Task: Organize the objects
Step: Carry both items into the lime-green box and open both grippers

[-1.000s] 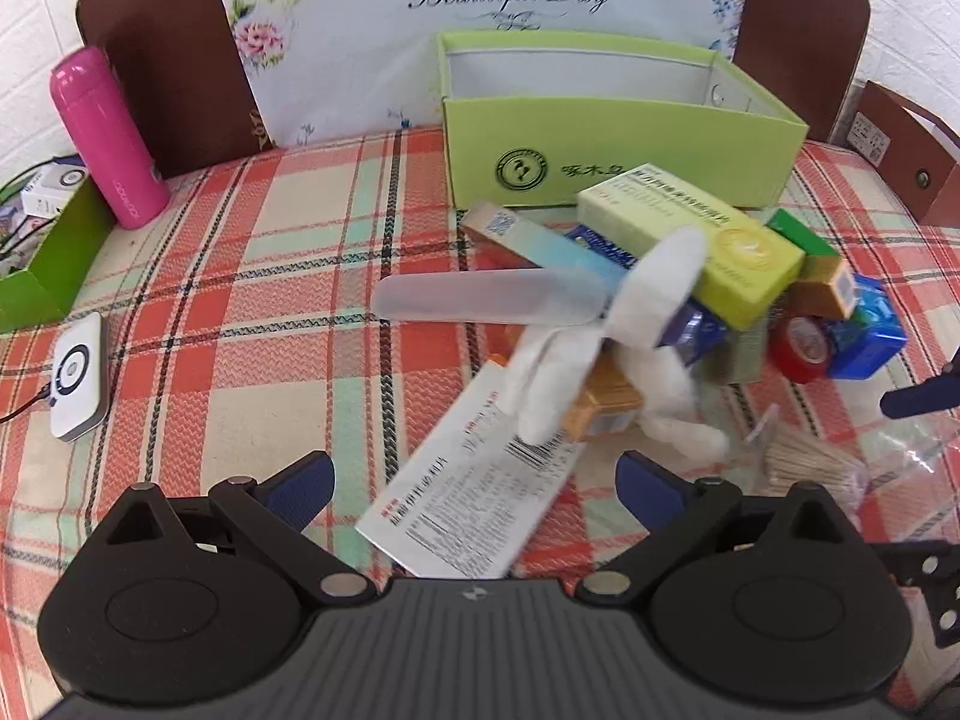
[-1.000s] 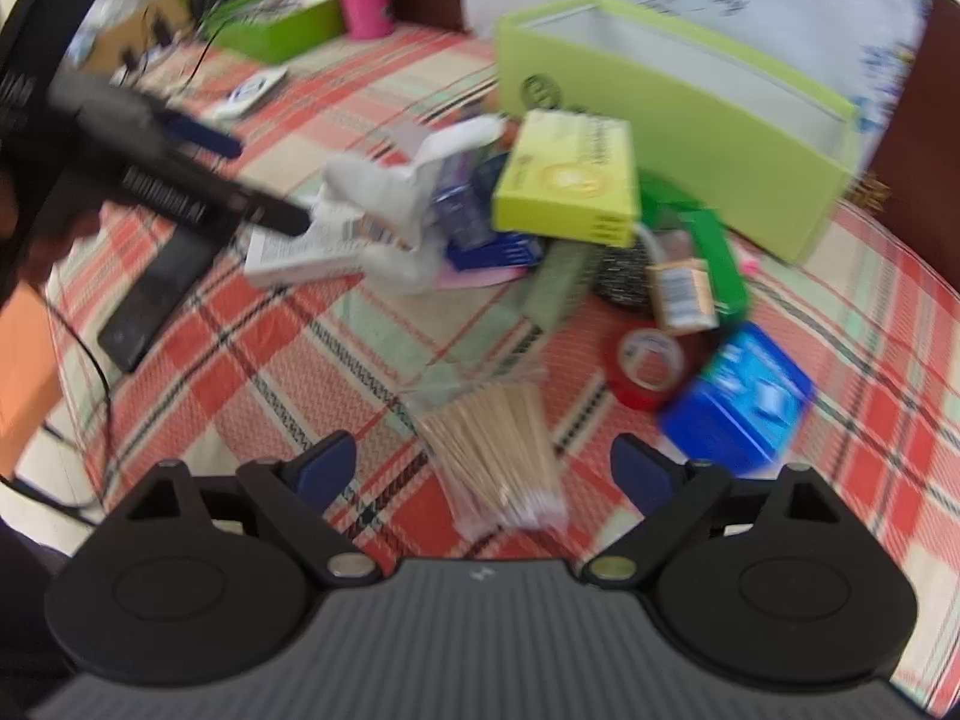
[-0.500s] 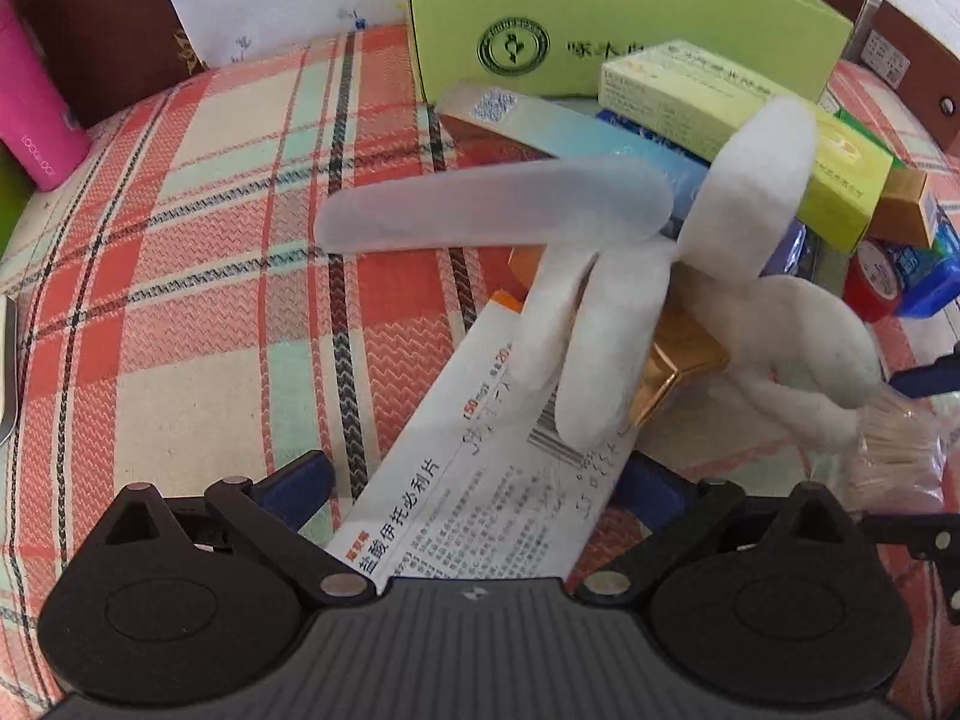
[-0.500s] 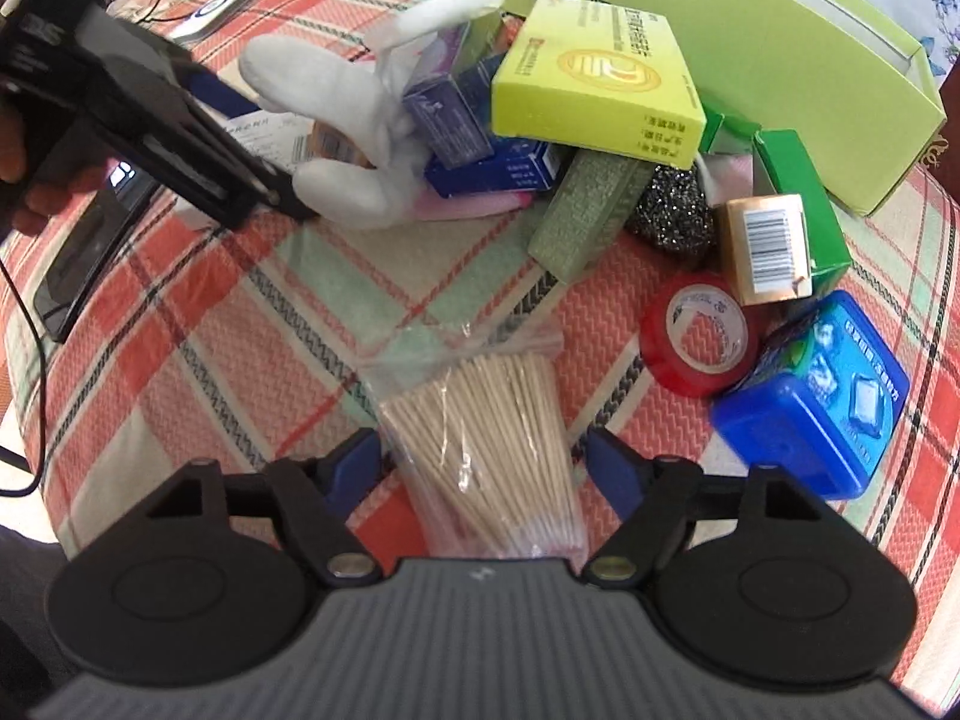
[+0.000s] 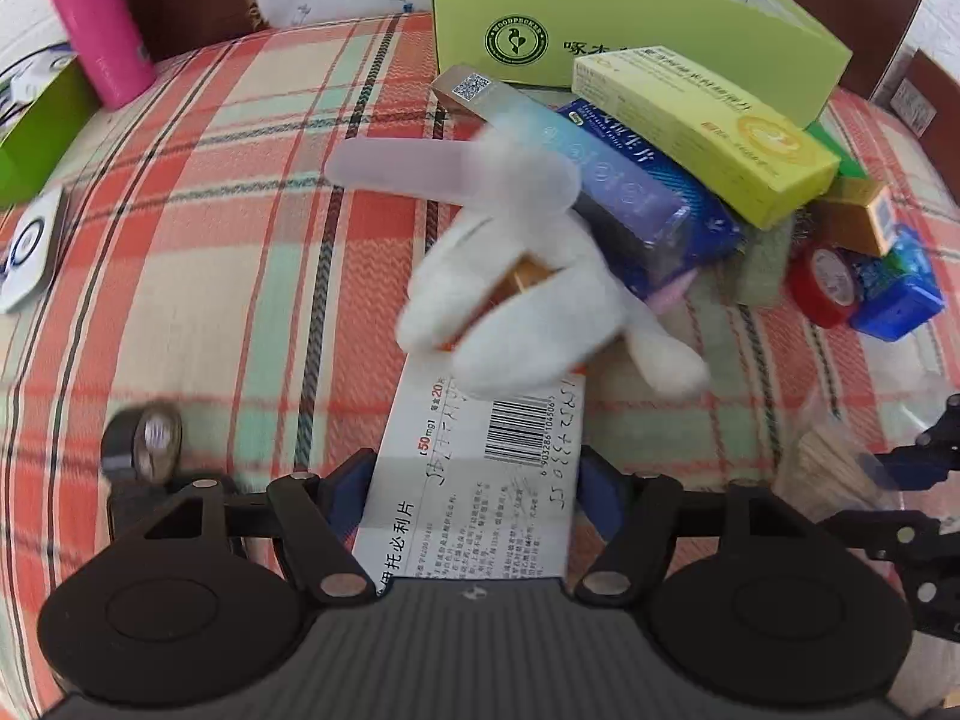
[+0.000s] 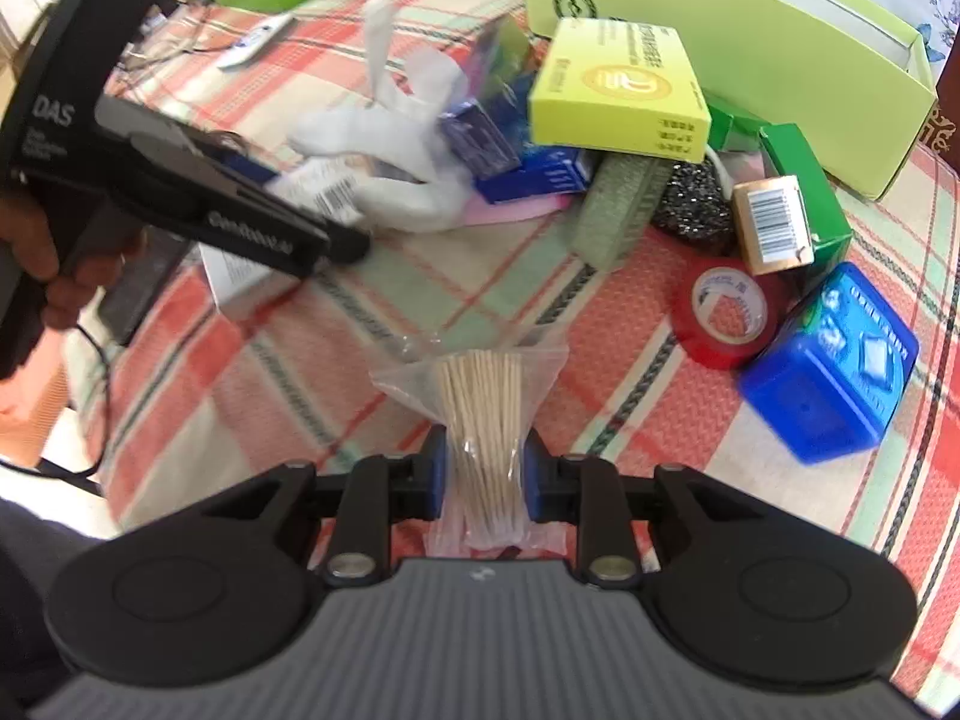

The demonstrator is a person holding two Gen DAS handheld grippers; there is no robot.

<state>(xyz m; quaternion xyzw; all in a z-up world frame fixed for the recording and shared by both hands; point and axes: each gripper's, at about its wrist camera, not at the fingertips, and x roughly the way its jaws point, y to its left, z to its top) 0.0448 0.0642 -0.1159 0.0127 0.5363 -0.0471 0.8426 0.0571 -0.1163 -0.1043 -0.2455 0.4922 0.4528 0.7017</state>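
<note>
A heap of small items lies on the plaid cloth in front of a green open box [image 5: 630, 18]. My left gripper [image 5: 474, 489] has its blue pads against both sides of a white medicine box [image 5: 480, 468] and is shut on it; a white glove [image 5: 528, 300] lies on the box's far end. My right gripper [image 6: 485, 474] is shut on a clear bag of wooden sticks [image 6: 483, 414]. The left gripper also shows in the right wrist view [image 6: 180, 180], at the left.
The heap holds a yellow carton [image 5: 702, 132], a blue box [image 5: 630, 198], a red tape roll [image 6: 729, 312], a blue plastic case [image 6: 831, 360] and green boxes [image 6: 804, 192]. A pink bottle [image 5: 99, 24] stands far left. A white device [image 5: 30, 246] lies at the left edge.
Both grippers moved forward and closed: the left onto the white medicine box, the right onto the bag of sticks. The glove shifted on the box.
</note>
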